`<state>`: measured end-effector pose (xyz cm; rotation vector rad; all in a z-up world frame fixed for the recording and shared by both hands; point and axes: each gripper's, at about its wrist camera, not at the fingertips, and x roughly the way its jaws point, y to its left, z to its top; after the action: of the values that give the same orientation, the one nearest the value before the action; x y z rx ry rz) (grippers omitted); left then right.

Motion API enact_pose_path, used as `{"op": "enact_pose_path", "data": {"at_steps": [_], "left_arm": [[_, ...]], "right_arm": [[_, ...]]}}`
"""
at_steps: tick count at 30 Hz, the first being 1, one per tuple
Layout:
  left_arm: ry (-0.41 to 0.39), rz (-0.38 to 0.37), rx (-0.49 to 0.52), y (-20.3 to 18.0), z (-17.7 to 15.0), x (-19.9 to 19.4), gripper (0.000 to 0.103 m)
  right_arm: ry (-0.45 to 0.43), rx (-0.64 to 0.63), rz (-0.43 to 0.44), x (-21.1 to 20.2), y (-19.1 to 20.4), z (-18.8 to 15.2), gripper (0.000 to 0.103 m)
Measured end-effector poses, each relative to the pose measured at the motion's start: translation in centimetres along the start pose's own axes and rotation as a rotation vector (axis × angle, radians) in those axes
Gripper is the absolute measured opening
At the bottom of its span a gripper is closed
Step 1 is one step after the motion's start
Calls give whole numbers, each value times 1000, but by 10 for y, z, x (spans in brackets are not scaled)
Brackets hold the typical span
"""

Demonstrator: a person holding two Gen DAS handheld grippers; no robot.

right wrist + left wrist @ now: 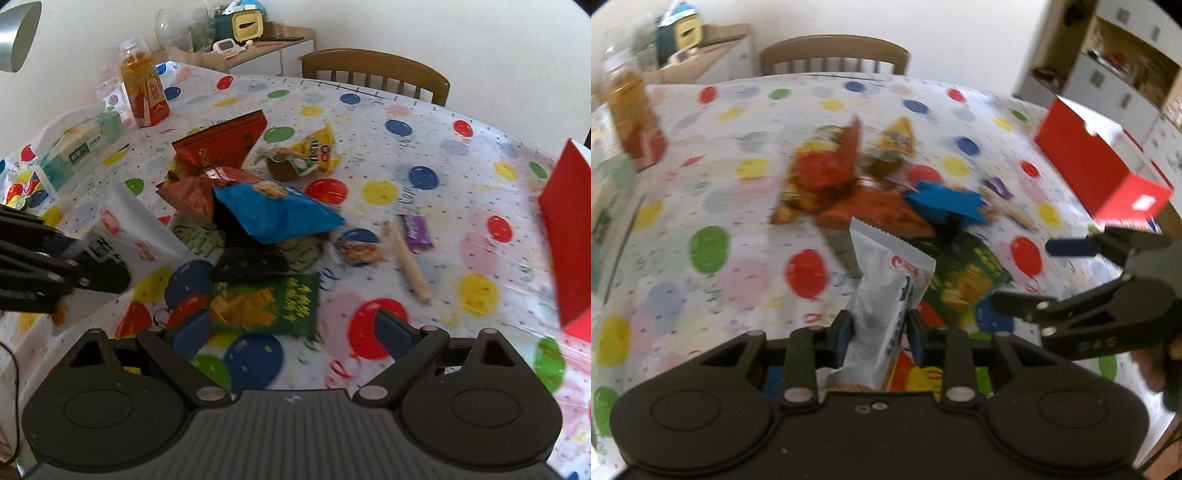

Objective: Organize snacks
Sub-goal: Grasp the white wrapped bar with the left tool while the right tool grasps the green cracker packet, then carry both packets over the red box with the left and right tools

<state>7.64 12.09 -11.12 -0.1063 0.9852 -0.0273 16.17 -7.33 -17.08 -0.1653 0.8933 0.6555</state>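
My left gripper (pixel 880 330) is shut on a silver-white snack packet (pixel 886 266), which sticks up between the blue pads above the table. In the right wrist view that gripper (pixel 88 258) and its packet (pixel 125 221) show at the left edge, blurred. A heap of snacks lies mid-table: a blue bag (pixel 273 210), a green bag (pixel 266 302), red bags (pixel 221 144) and a yellow bag (pixel 314 151). My right gripper (pixel 291 330) is open just above the table with the green bag's near edge between its fingers (pixel 192 334), untouched. It also shows open (pixel 1038 277) in the left wrist view.
A red box (pixel 565 229) stands at the right edge. A tea bottle (pixel 142 88) and a tissue pack (pixel 77 147) sit at the far left. A purple bar (pixel 417 227), a beige stick (pixel 406 258) and a round cookie pack (pixel 358 247) lie right of the heap. A wooden chair (pixel 373 70) stands behind.
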Motion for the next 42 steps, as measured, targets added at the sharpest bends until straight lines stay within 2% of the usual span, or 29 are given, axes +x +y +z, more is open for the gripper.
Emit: {"op": "enact_pose_path", "data": {"at_steps": [3, 9, 14, 15, 16, 20, 23, 27, 36, 42], "left_arm": [[-4, 16, -36, 9, 0, -5, 29], [0, 41, -78, 20, -5, -7, 29], [15, 49, -73, 19, -10, -1, 28], [18, 48, -78, 18, -11, 0, 28], [20, 49, -81, 18, -12, 1, 28], [23, 53, -86, 17, -14, 1, 27], [28, 58, -87, 15, -14, 1, 26], [34, 50, -80, 9, -14, 1, 26], [27, 13, -51, -17, -8, -6, 25], [-1, -25, -6, -49, 6, -17, 25]], "right_arm": [[-1, -9, -17, 14, 12, 1, 96], [-10, -85, -114, 33, 32, 0, 96], [-11, -48, -104, 35, 30, 0, 96], [-6, -32, -98, 35, 28, 0, 94], [0, -21, -85, 35, 27, -1, 85], [-5, -14, -76, 31, 29, -3, 80], [-5, -3, -65, 24, 28, -4, 72], [-4, 22, -54, 13, 22, -9, 70], [-34, 100, -62, -35, -7, -18, 70], [-64, 117, -84, -76, -31, -19, 70]]}}
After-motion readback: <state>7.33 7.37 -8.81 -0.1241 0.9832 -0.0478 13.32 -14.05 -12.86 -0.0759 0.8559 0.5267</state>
